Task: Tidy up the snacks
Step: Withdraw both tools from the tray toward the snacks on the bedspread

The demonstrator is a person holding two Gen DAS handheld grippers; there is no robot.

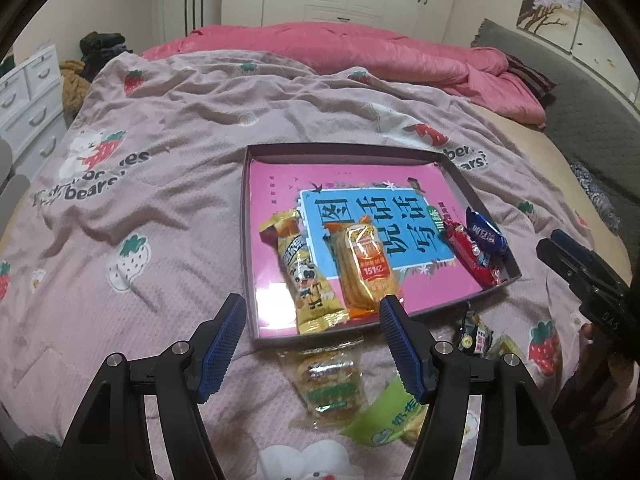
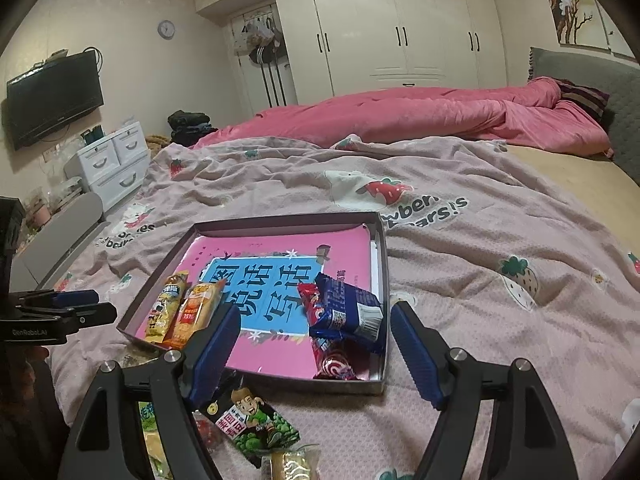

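- Bedroom with white wardrobes behind; a pink strawberry-print blanket (image 1: 168,184) covers the bed and carries everything.
- Shallow box (image 1: 245,216) sits mid-bed, its floor lined with a pink-and-blue printed sheet (image 1: 360,200).
- Four snacks are already inside: a yellow packet (image 1: 306,276) and an orange biscuit pack (image 1: 366,268) by the near-left corner, a red packet (image 1: 470,254) and a blue packet (image 1: 486,232) against the right wall.
- Loose on the blanket, just outside the near wall: a clear cake packet (image 1: 328,384), a green packet (image 1: 390,420) and a black cartoon packet (image 2: 250,428).
- Left claw (image 1: 312,344) is spread and empty, above the cake packet.
- Right claw (image 2: 316,352) is also spread and empty, hovering over the box's near-right corner.
- Judged stage: partway through, between placements.
- Next move likely calls for lowering a claw around a loose packet, pinching its crinkly wrapper, then lifting it over the near wall.
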